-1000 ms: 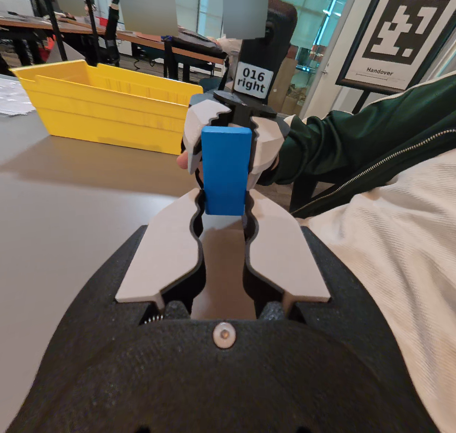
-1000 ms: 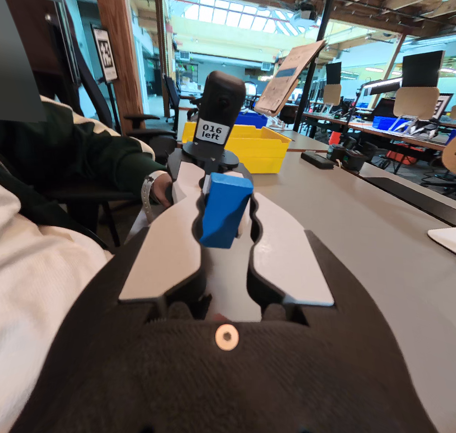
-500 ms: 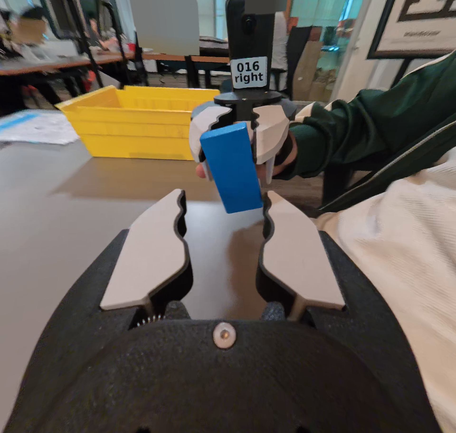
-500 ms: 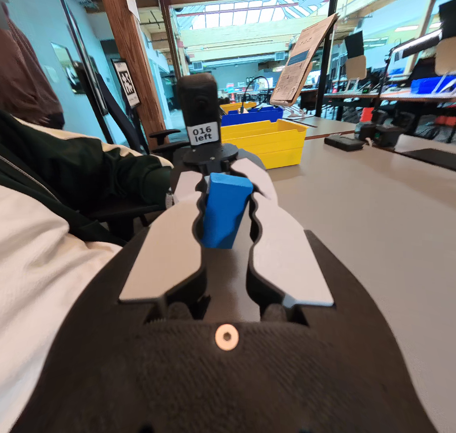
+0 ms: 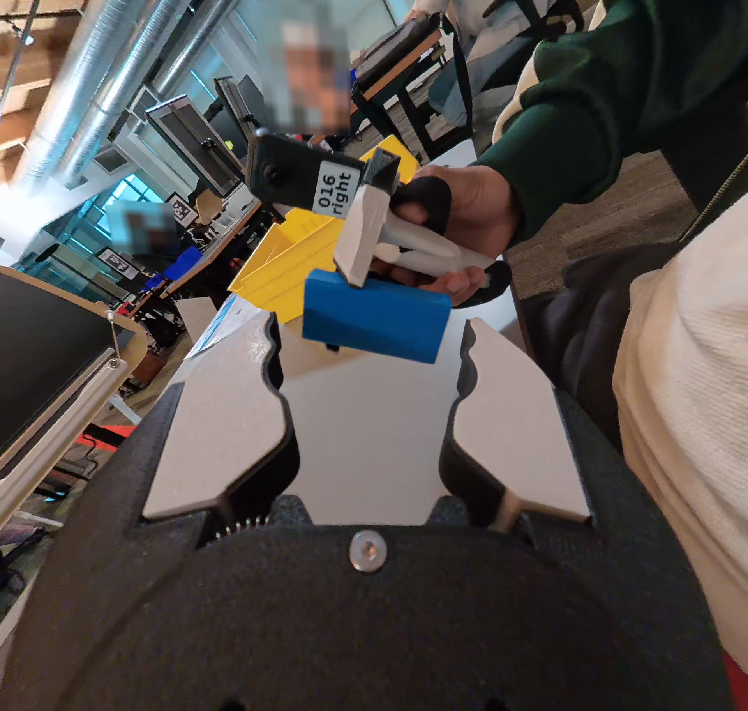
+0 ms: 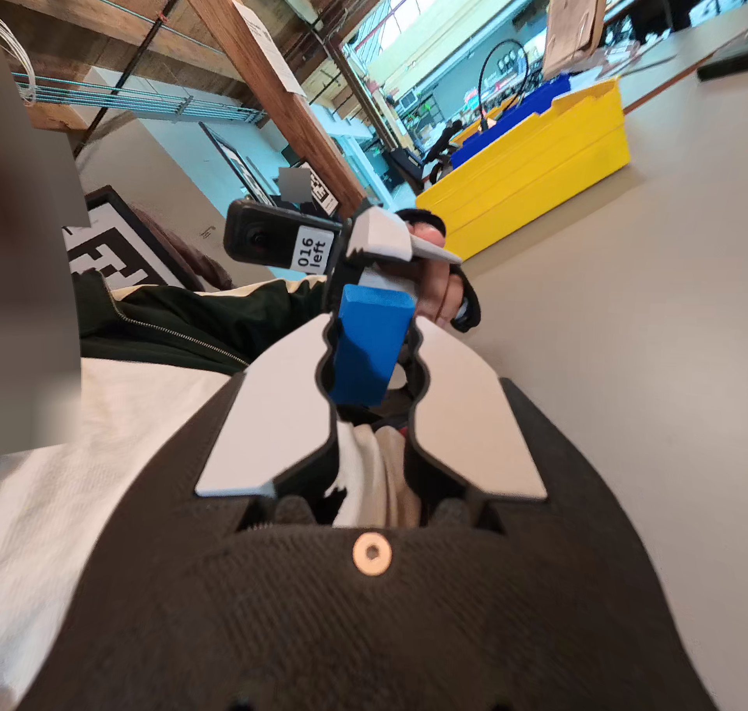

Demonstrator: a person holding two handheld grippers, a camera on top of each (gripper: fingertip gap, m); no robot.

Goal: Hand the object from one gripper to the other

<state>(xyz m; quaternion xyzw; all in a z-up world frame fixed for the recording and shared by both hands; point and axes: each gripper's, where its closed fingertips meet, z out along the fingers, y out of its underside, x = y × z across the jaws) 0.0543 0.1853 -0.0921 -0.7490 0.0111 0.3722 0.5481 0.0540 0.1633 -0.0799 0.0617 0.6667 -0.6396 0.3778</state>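
Right wrist view shows the grey table (image 6: 607,327) with a yellow bin (image 6: 538,165) at its far side; nearer, the right gripper (image 6: 370,351) is clenched on the blue block (image 6: 370,347), held in the air; the left gripper (image 5: 370,351) stands spread and empty, just short of the block; the grip looks off-centre, so a quick swing could twist the block loose.
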